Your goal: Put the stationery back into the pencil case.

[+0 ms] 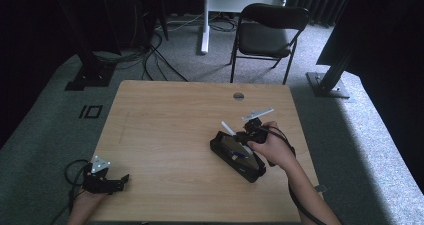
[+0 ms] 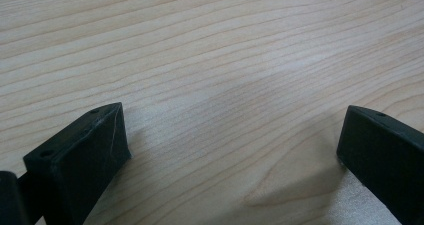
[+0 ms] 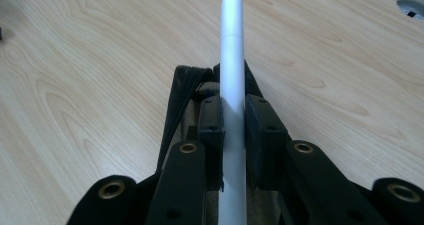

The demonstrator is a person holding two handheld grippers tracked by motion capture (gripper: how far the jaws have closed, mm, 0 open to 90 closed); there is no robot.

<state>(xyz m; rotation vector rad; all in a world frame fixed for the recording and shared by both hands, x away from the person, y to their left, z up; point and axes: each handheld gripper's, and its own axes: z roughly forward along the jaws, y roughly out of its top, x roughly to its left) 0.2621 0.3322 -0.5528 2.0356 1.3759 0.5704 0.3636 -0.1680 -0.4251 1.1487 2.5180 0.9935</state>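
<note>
My right gripper (image 3: pixel 234 135) was clamped tight on a white pen (image 3: pixel 233 60), whose free end stuck out past the jaws over the open black pencil case (image 1: pixel 237 157) lying on the right half of the wooden table (image 1: pixel 170 130). My left gripper (image 1: pixel 120 181) sat near the table's near left corner, well apart from the case, its jaws spread wide over bare wood with nothing between them.

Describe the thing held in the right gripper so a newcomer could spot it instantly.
On the wooden table, right of centre, lies an open black case. Above it the right gripper clamps a white pen, slim and pale against the black case.
</note>
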